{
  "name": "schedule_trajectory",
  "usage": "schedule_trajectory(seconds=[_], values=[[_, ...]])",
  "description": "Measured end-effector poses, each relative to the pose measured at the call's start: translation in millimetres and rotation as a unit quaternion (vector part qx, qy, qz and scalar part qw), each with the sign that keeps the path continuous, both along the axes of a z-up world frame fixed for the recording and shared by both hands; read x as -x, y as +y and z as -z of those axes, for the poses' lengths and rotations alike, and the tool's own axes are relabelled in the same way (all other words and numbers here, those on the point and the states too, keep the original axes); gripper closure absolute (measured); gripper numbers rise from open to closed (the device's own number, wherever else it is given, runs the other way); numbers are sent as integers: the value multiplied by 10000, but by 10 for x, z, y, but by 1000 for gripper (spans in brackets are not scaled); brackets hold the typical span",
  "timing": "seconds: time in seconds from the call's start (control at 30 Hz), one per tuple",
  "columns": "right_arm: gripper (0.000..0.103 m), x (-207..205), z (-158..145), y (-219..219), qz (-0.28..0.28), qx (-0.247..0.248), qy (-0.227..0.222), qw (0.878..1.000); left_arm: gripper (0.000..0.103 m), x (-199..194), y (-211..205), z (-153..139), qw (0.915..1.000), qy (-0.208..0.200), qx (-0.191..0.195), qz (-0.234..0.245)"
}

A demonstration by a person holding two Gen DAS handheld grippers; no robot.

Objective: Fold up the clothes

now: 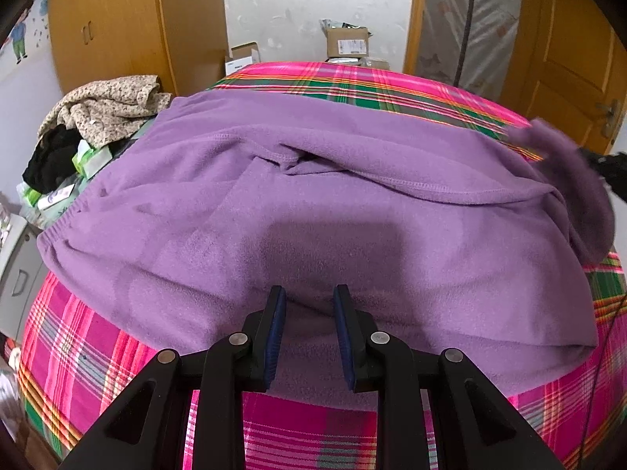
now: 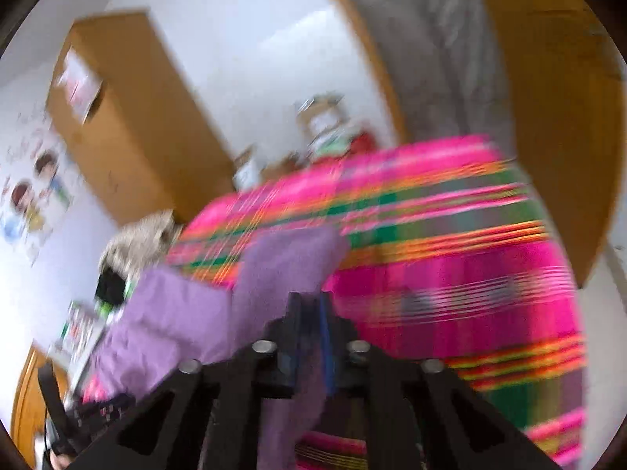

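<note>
A purple fleece garment (image 1: 313,211) lies spread across a bed covered by a pink, green and orange plaid sheet (image 1: 411,90), its long axis running left to right in the left wrist view, with a ribbed hem at the left end and a stitched, folded-over edge crossing its middle. At the right end a sleeve (image 1: 580,196) is lifted off the bed and blurred. The left gripper (image 1: 309,301) sits at the garment's near edge, pointing down onto the fleece; its blue-padded jaws stand partly apart with purple cloth showing in the gap, but whether the pads press on it cannot be told. In the blurred right wrist view the right gripper (image 2: 311,305) is closed on the sleeve (image 2: 282,270): purple fabric runs up between the pinched jaws, trails away to the left toward the rest of the garment, and hangs below the jaws. On the far left of the bed lie a crumpled speckled beige garment (image 1: 106,105), a black garment (image 1: 51,160) and green-and-white packets (image 1: 90,156). Beyond the bed stand a wooden wardrobe (image 1: 113,27), a white wall, cardboard boxes (image 1: 347,43) and a wooden door (image 1: 568,58) at the right.
</note>
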State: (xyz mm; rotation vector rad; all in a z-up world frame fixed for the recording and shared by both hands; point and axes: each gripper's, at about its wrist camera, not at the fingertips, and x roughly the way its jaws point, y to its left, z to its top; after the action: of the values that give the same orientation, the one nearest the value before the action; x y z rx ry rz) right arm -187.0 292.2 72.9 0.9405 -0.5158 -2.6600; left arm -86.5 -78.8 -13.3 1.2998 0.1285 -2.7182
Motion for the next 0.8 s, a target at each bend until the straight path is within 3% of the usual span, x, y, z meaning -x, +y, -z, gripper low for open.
schedule_trajectory(seconds=[0.13, 0.37, 0.43, 0.5, 0.67, 0.77, 0.8], values=[[100, -374, -130, 435, 1112, 33, 199, 9936, 77, 15, -23, -1, 10000, 13, -35, 5], [97, -575, 99, 789, 1570, -18, -373, 9869, 75, 18, -19, 7, 10000, 26, -37, 1], [81, -565, 197, 907, 1687, 32, -531, 9842, 75, 17, -5, 7, 10000, 16, -24, -12], [73, -550, 284, 971, 1841, 36, -627, 9809, 75, 17, 5, 3, 10000, 5, -9, -15], [71, -521, 391, 1073, 2033, -185, -696, 9765, 75, 20, 15, -13, 10000, -39, 7, -26], [57, -499, 431, 1352, 2411, -304, -693, 9676, 75, -10, 46, -95, 9999, 86, -91, 80], [57, -457, 475, 1437, 2435, -267, -819, 9661, 75, -23, 62, -126, 9997, 156, -126, 141]])
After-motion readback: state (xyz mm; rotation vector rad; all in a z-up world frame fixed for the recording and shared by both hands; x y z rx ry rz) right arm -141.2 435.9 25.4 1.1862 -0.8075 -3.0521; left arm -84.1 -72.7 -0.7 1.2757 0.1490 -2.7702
